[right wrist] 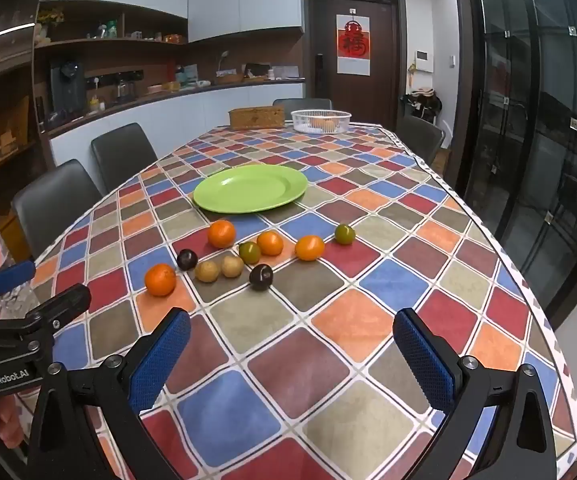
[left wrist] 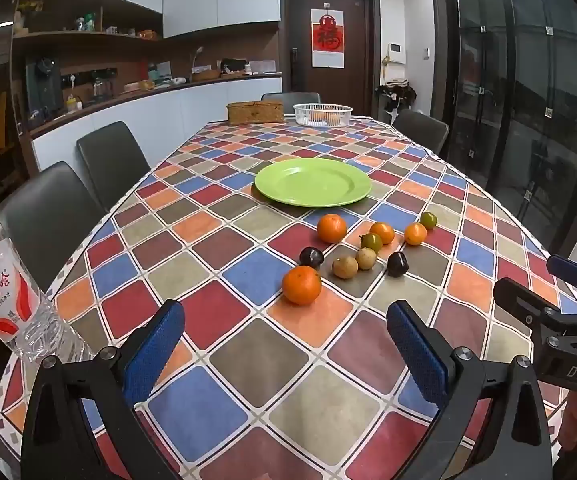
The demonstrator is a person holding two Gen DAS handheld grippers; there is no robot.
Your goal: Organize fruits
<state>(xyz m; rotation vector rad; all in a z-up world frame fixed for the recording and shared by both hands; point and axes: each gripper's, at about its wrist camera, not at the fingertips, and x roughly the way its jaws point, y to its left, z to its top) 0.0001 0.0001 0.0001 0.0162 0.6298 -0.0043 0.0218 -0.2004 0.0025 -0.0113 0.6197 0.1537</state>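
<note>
your left gripper point(left wrist: 284, 344) jaws apart, holding nothing | your right gripper point(right wrist: 292, 350) same, spread wide over checkered tablecloth point(right wrist: 328, 320) | fruits point(left wrist: 352, 248) loose in a cluster just ahead, near side of green plate point(left wrist: 312, 182) | far end: white basket point(left wrist: 322, 114), wicker box point(left wrist: 254, 112) | water bottle point(left wrist: 4, 296) left edge | dark chairs point(left wrist: 108, 156), brown door point(left wrist: 330, 40) behind
</note>
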